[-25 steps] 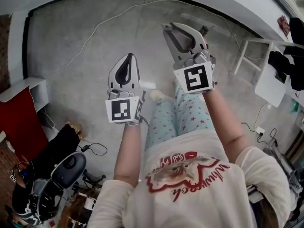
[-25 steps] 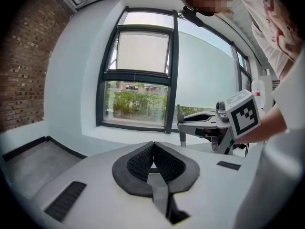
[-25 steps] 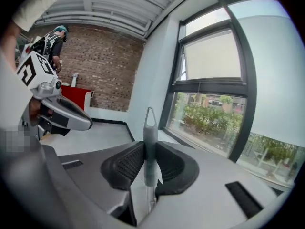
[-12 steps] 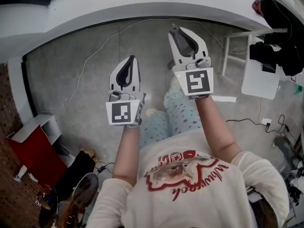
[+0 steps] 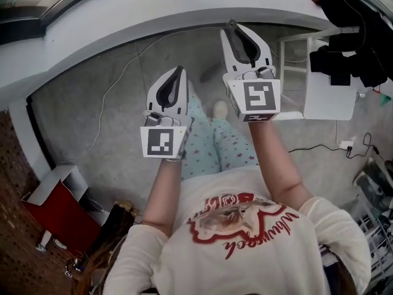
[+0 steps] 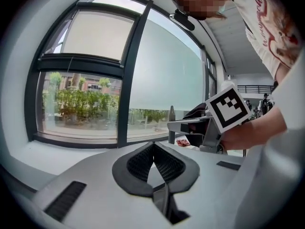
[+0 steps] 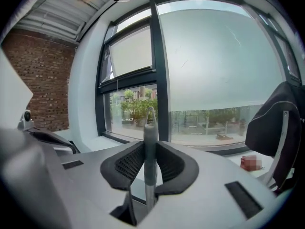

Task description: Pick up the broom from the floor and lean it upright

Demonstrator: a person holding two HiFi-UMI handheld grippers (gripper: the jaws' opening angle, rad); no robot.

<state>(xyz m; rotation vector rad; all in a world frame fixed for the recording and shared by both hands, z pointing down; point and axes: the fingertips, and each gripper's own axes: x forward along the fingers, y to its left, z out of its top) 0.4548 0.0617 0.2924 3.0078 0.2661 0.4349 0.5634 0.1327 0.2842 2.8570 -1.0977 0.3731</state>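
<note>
Right gripper (image 5: 233,25) sits at 1 o'clock from the centre of the head view, arm stretched forward, marker cube (image 5: 260,97) facing the camera. Right gripper view: right gripper (image 7: 150,145) has its 2 jaws clamped on the broom handle (image 7: 149,128), a thin grey rod. The rod stands upright between the ribbed pads and has a small wire loop at 12 o'clock on its top end. The brush end can't be made out in any view.

Left gripper (image 5: 179,72) is at 11 o'clock in the head view, just beside the right one and not touching it. Left gripper view: left gripper (image 6: 153,146) has its jaws together, tips meeting, nothing between them. In that same view the right gripper (image 6: 172,126) shows at 3 o'clock, with the broom handle (image 6: 171,116) poking up out of its tip.

Head view, rest of scene:
- Grey floor (image 5: 80,121) with a white cable (image 5: 116,78) at 10 o'clock.
- Red box (image 5: 58,217) at 8 o'clock.
- White table (image 5: 325,100) at 2 o'clock, dark clothes (image 5: 353,39) on its far edge.
- Person's star-print trousers (image 5: 221,146) below both grippers.

Both gripper views face a big dark-framed window (image 7: 214,66) with greenery outside. Right gripper view also has a brick wall (image 7: 43,80) at 9 o'clock and a dark chair (image 7: 274,123) at 3 o'clock.
</note>
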